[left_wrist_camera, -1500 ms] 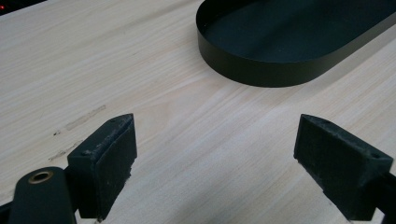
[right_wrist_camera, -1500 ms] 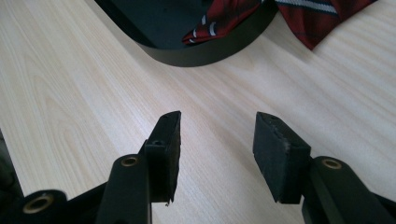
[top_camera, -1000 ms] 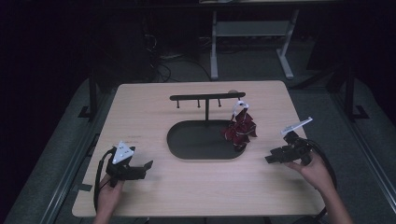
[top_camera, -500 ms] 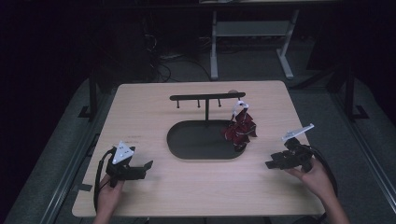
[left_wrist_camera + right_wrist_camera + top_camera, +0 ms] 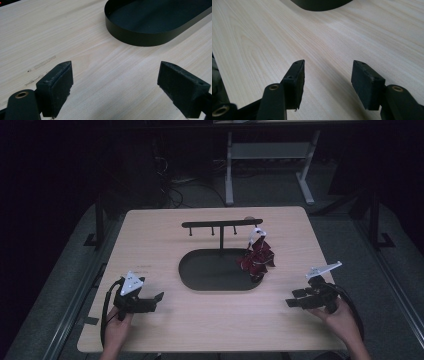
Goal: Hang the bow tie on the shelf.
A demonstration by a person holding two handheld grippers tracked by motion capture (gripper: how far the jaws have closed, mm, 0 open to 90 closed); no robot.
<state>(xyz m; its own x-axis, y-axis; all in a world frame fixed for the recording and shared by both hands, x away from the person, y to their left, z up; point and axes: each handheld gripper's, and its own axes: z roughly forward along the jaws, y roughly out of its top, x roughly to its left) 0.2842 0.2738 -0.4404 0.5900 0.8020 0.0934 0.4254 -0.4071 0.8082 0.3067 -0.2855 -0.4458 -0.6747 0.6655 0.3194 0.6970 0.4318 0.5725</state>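
A black stand (image 5: 221, 225) with a crossbar rises from a black oval tray (image 5: 200, 272) at the middle of the wooden table (image 5: 165, 230). A dark red and white bundle (image 5: 257, 255) hangs from the bar's right end, over the tray's right edge. My left gripper (image 5: 157, 299) rests at the front left, open, nothing between its jaws; the tray's wall (image 5: 140, 40) lies ahead of it. My right gripper (image 5: 295, 301) sits at the front right, pointing left. Its jaws have just been opening and hold nothing, above bare wood (image 5: 327, 50).
The tray's rim (image 5: 319, 5) lies ahead of the right gripper. A grey metal frame (image 5: 270, 155) stands on the floor behind the table. Cables (image 5: 172, 190) lie on the floor at the back left. Bare wood lies between the two grippers.
My right gripper has drifted toward the table's front right edge and slightly down. The left gripper has kept still.
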